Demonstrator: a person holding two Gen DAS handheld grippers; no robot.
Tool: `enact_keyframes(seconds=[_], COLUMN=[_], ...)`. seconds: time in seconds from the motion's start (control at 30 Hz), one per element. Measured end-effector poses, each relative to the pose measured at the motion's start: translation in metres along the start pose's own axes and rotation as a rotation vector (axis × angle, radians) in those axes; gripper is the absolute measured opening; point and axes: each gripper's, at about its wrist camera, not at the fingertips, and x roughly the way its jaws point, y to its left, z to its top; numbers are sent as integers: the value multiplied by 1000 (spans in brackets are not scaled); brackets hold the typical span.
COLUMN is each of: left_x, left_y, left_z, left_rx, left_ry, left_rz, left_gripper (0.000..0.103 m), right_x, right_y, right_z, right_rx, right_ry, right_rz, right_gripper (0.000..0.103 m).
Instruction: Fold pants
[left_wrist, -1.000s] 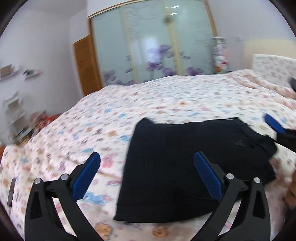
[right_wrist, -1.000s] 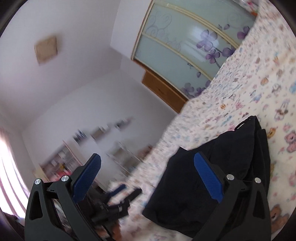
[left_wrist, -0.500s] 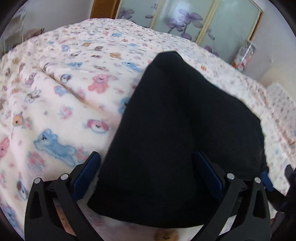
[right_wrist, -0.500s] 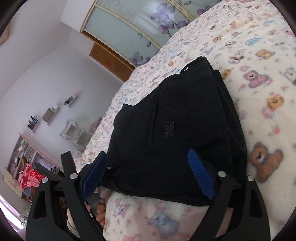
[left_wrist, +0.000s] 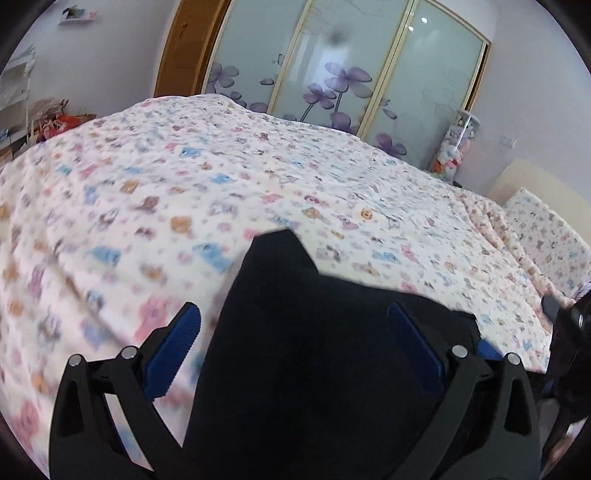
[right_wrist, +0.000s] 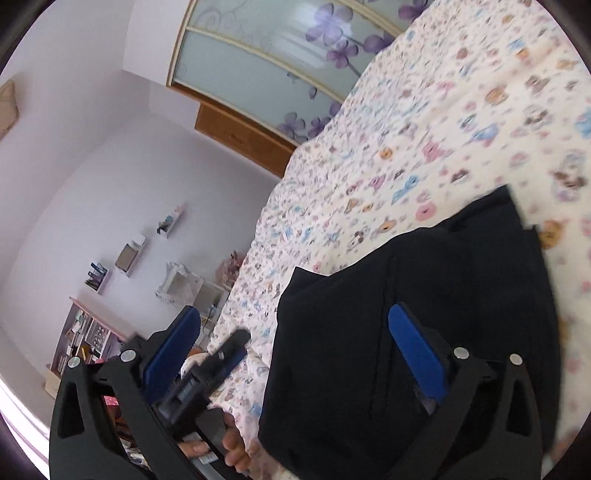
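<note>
Folded black pants lie near the front edge of a bed with a bear-print cover. My left gripper hovers open over their left edge, one finger above the cloth and the other above the cover. My right gripper is open and its jaws are opening wider. Its right finger stands over the pants and its left finger hangs past the bed's side, with nothing pinched. The right wrist view also shows the left gripper, held by a hand.
Sliding wardrobe doors with purple flowers stand behind the bed. A pillow lies at the right end. Wall shelves and a bookcase line the far wall. A tube of plush toys stands by the wardrobe.
Both views have swung: the left one tipped up from a close look at the pants. The right jaws narrowed a little, then widened again. The pants stay folded in place.
</note>
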Motion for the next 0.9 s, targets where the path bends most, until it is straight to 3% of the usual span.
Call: enact_keyframes(seconds=[0.1, 0.17, 0.23, 0.27, 0.3, 0.37, 0.47, 0.5, 0.57, 0.63, 0.7, 0.73, 0.83, 0.87, 0.9], left_x=[25, 43, 75, 95, 115, 131, 119, 109, 89, 86, 88, 82, 34, 23, 21], left_y=[0, -1, 4, 14, 30, 58, 55, 54, 54, 52, 50, 51, 58, 57, 54], left_z=[22, 27, 28, 23, 16, 6, 10, 12, 14, 14, 14, 14, 11, 13, 17], left_rx=[-11, -6, -10, -44, -119, -278, -253, -266, -333, -352, -333, -343, -343, -313, -291], left_ry=[19, 74, 184, 242, 314, 348, 307, 270, 165, 148, 157, 124, -109, -148, -125], left_rz=[18, 18, 55, 105, 93, -11, -18, -68, -232, -239, -233, -255, -263, -284, -342], left_gripper=[101, 101, 101, 101, 101, 101, 101, 101, 101, 101, 101, 96, 96, 99, 101], right_x=[11, 11, 7, 5, 3, 2, -5, -10, -13, -12, -9, -6, -4, -5, -5], right_y=[0, -9, -21, -23, -24, -20, -18, -18, -15, -12, -11, -14, -21, -21, -19], right_z=[3, 6, 1, -3, -7, -11, -13, -12, -6, -2, -3, -4, -4, -4, -4], right_rx=[17, 14, 7, -5, -23, -56, -61, -49, 6, 27, 23, 31, 67, 71, 70], right_ry=[17, -43, -85, -100, -113, -103, -106, -117, -116, -94, -73, -55, -41, -42, -45], right_rz=[-4, -172, -235, -257, -262, -272, -199, -142, 53, 189, 186, 163, 183, 191, 196], right_gripper=[102, 102, 99, 98, 96, 96, 100, 101, 102, 102, 102, 102, 102, 102, 102])
